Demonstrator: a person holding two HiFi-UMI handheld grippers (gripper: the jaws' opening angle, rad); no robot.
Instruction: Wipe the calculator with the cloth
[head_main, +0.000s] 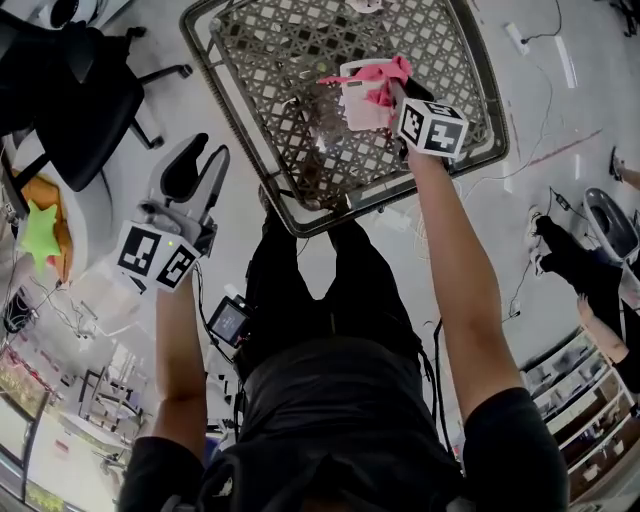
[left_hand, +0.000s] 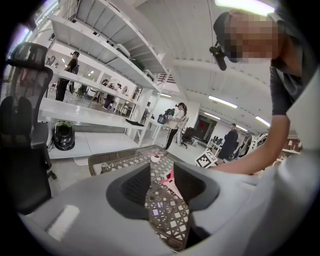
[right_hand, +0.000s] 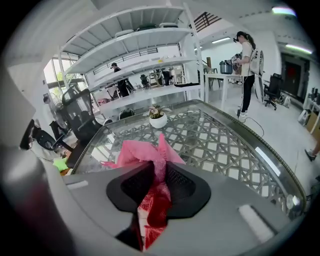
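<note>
Right up close: the person's dark shirt, both arms stretched forward. Right tool is clenched tight on the pink cloth, poised over the lattice table, right at what looks like the whitish calculator, ready for wiping, I'd say. Left tool hangs released and empty beside the table's edge, keeping clear.

We look down on a table – a dark woven lattice under a glass sheet, framed by a rounded rim. It stands on a pale floor. A small white pot with a plant sits on the glass near the far edge, upright and well inside the rim.
</note>
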